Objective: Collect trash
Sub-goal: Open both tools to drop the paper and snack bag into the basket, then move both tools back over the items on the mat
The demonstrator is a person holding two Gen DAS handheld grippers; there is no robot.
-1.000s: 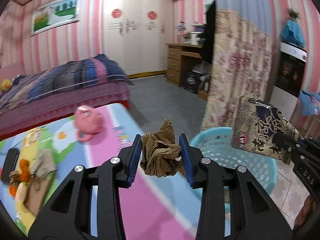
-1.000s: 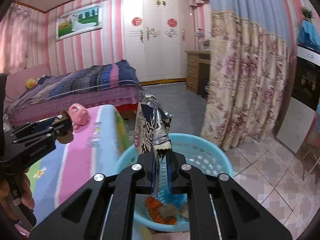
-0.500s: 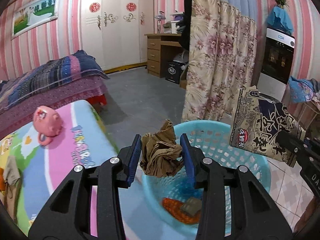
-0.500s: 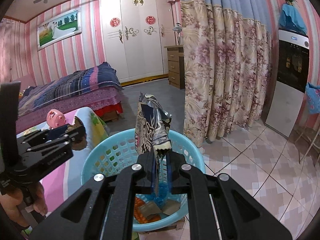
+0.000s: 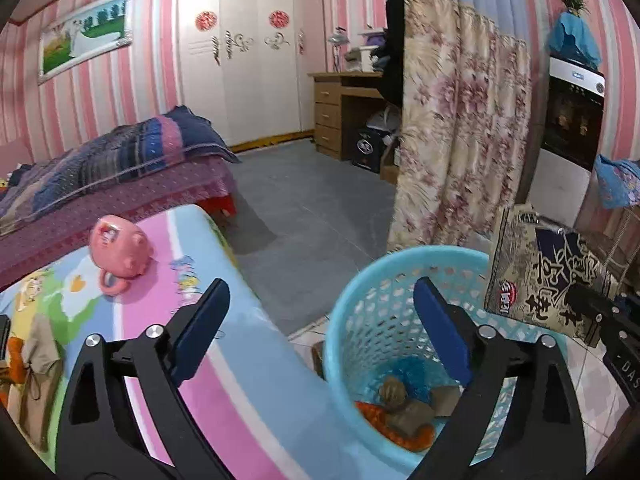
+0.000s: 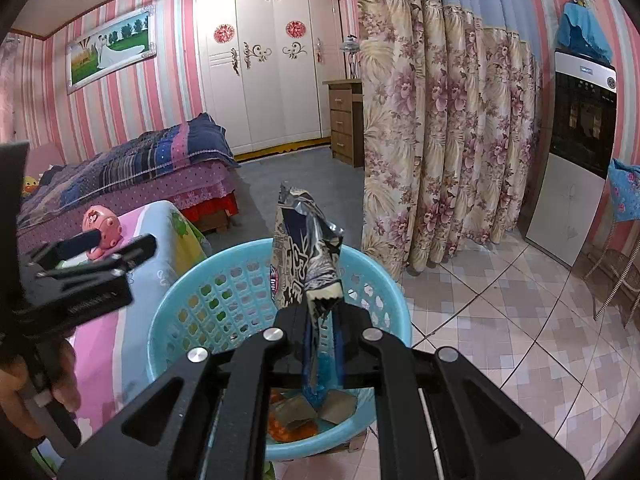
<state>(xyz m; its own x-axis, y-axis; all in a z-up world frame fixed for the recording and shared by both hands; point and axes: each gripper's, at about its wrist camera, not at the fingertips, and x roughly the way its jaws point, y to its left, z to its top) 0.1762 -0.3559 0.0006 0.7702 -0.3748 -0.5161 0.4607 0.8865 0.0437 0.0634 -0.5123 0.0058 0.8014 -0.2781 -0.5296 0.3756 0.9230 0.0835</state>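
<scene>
My left gripper (image 5: 320, 288) hangs above the near rim of a blue plastic basket (image 5: 432, 251), its jaws opening wide with nothing between them. A brown crumpled paper wad (image 5: 394, 390) lies in the basket on an orange wrapper (image 5: 400, 432) and other scraps. My right gripper (image 6: 320, 312) is shut on the bottom edge of a patterned foil snack bag (image 6: 304, 248), which stands upright over the basket (image 6: 240, 249). In the left wrist view that snack bag (image 5: 536, 280) sits at the right with the right gripper (image 5: 600, 312) below it. The left gripper (image 6: 120, 242) shows at the left of the right wrist view.
A low table with a colourful mat (image 5: 224, 360) stands left of the basket, bearing a pink pig toy (image 5: 120, 248) and brown and orange scraps (image 5: 28, 360). A bed (image 5: 120, 160) lies behind it. A floral curtain (image 6: 440, 140) hangs beyond the basket, with tiled floor (image 6: 500, 320) to the right.
My left jaws have spread apart and the brown paper wad has dropped from them into the basket. Both grippers have shifted over the basket; the right still holds the snack bag.
</scene>
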